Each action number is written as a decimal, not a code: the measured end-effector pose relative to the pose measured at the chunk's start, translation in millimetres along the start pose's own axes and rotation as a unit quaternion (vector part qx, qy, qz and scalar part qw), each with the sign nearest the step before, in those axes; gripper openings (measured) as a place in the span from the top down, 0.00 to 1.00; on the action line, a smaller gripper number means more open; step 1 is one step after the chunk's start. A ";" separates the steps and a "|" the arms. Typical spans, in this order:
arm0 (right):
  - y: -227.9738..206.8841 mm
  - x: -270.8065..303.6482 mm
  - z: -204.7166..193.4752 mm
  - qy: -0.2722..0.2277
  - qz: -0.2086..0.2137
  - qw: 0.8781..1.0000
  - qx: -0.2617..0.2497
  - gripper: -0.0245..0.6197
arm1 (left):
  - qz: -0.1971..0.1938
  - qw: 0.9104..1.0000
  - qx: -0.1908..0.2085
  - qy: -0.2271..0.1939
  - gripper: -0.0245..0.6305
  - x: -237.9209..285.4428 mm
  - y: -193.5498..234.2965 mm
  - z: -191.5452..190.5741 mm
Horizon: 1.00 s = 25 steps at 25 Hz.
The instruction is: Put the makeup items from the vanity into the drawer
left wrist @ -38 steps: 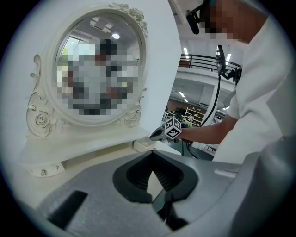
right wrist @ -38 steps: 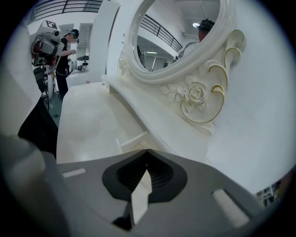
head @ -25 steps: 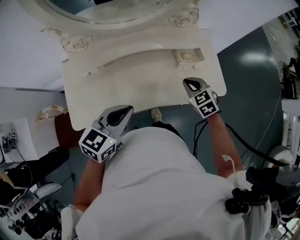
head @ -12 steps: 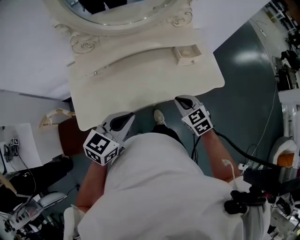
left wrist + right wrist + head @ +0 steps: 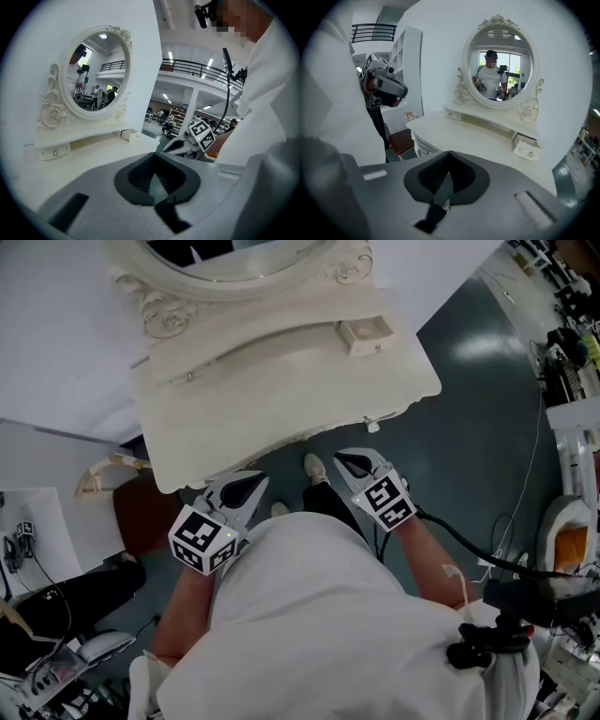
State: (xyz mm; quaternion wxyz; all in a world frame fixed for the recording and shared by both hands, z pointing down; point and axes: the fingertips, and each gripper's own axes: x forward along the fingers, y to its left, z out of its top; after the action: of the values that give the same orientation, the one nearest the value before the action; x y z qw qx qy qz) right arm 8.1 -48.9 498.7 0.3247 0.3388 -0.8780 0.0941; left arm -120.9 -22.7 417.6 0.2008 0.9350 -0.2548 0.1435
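The white vanity [image 5: 281, 390] stands ahead of me with an oval mirror [image 5: 234, 254] at its back. I see no makeup items on its top. A small drawer [image 5: 366, 332] under the mirror's right side stands slightly pulled out; it also shows in the right gripper view as the small drawer [image 5: 527, 146]. My left gripper [image 5: 255, 482] hangs just off the vanity's front edge, shut and empty. My right gripper [image 5: 345, 459] is also off the front edge, over the floor, with its jaws together and nothing in them.
A brown stool [image 5: 141, 517] sits at the vanity's left, below its edge. A front drawer knob [image 5: 370, 425] pokes out from the vanity's front. A black cable [image 5: 469, 545] runs from the right gripper across the floor. Equipment stands at the far right [image 5: 572, 427].
Both grippers have drawn back from the vanity towards my body. The right one was over the tabletop's front right corner and is now off the edge.
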 end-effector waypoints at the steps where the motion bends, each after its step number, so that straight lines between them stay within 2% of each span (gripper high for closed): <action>1: 6.2 -1.1 0.0 -0.001 0.002 1.000 -0.001 0.96 | -0.002 1.000 0.001 0.000 0.96 -2.2 -2.5 -2.5; 12: 48.2 -7.6 6.1 -0.011 0.013 1.000 -0.015 0.96 | -0.007 1.000 -0.003 -0.004 0.96 -21.5 -18.3 -25.2; 25: 68.0 -10.0 16.4 -0.023 0.023 0.999 -0.032 0.96 | 0.003 1.000 -0.003 -0.012 0.96 -35.6 -23.5 -31.1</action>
State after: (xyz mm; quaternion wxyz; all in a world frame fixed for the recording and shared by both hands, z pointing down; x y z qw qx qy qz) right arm -39.3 1.3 483.5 0.3132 0.3101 -0.8952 0.0660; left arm -143.0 24.7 424.6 0.1998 0.9354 -0.2600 0.1325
